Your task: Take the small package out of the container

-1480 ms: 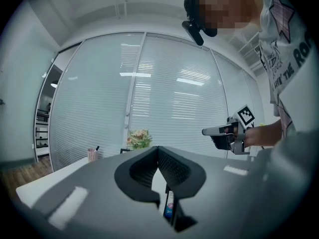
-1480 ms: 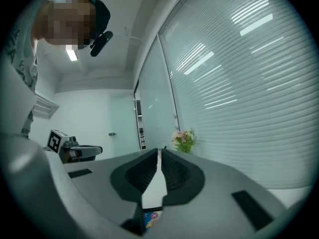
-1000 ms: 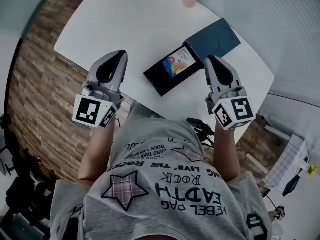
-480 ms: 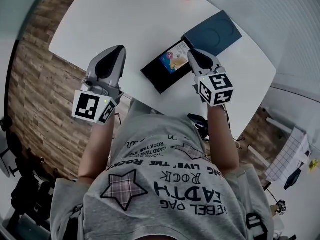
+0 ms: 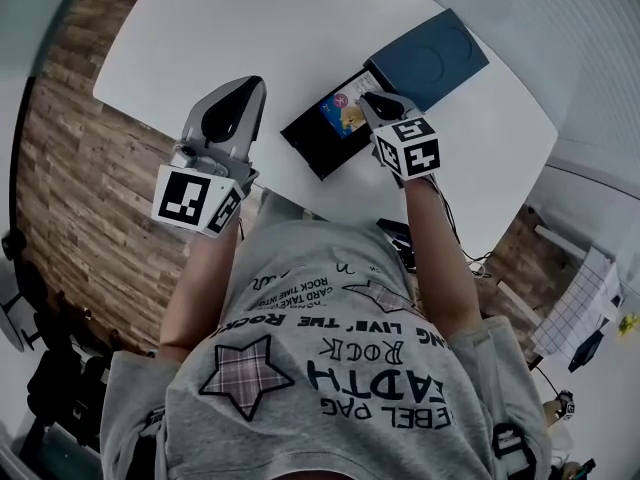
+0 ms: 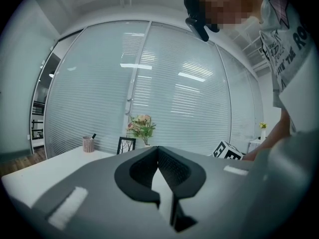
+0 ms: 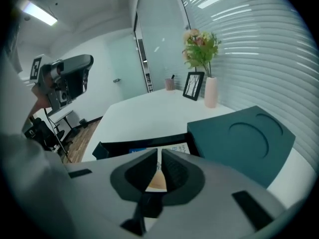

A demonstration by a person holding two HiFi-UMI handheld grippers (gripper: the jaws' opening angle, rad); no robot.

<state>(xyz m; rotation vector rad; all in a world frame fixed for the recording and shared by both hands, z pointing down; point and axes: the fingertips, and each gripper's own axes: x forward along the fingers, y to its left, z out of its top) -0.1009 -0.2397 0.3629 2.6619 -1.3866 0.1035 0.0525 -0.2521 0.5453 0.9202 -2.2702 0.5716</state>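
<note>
One black container (image 5: pixel 318 140) lies open on the white table (image 5: pixel 200 38). Inside it one small package (image 5: pixel 343 116) lies flat, its colourful face up. One teal lid (image 5: pixel 430 58) lies just beside the container's far end. There are two grippers. The right gripper (image 5: pixel 366 99) tilts down over the container, above the package, jaws pressed together and holding nothing. The left gripper (image 5: pixel 248 86) hangs to the container's left, likewise closed and empty.
</note>
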